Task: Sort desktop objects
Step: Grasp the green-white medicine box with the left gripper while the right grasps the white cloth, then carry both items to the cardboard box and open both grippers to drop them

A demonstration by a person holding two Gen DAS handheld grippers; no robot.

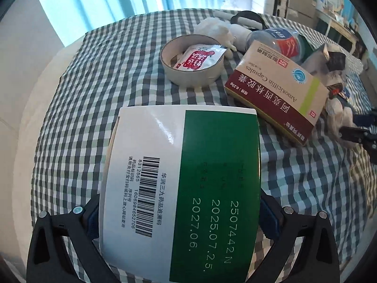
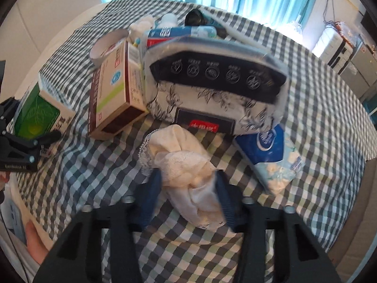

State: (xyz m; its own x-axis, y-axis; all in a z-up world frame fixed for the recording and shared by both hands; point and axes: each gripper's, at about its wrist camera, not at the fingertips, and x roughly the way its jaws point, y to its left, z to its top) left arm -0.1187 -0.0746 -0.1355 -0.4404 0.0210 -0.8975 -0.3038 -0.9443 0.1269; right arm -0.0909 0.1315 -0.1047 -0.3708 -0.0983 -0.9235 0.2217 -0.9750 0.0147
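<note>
I'm pinching green box (image 1: pixel 181 188) in left gripper (image 1: pixel 179 214), squeezing cream cloth (image 2: pixel 186 165) in right gripper (image 2: pixel 188 188); amoxicillin box (image 1: pixel 275 92) lying near tape roll (image 1: pixel 192 60).

The left gripper (image 1: pixel 180 214) is clamped on a green-and-white medicine box (image 1: pixel 181 188); the right gripper (image 2: pixel 188 186) pinches a cream lace cloth (image 2: pixel 186 165) between blue pads (image 2: pixel 150 193).

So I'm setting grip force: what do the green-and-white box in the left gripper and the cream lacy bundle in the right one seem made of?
Green-and-white box: looks like glossy coated cardboard, with crisp folded edges, printed barcode and glare streak. Cream lacy bundle: probably soft woven fabric, matte, crumpled, with a lace trim.
</note>
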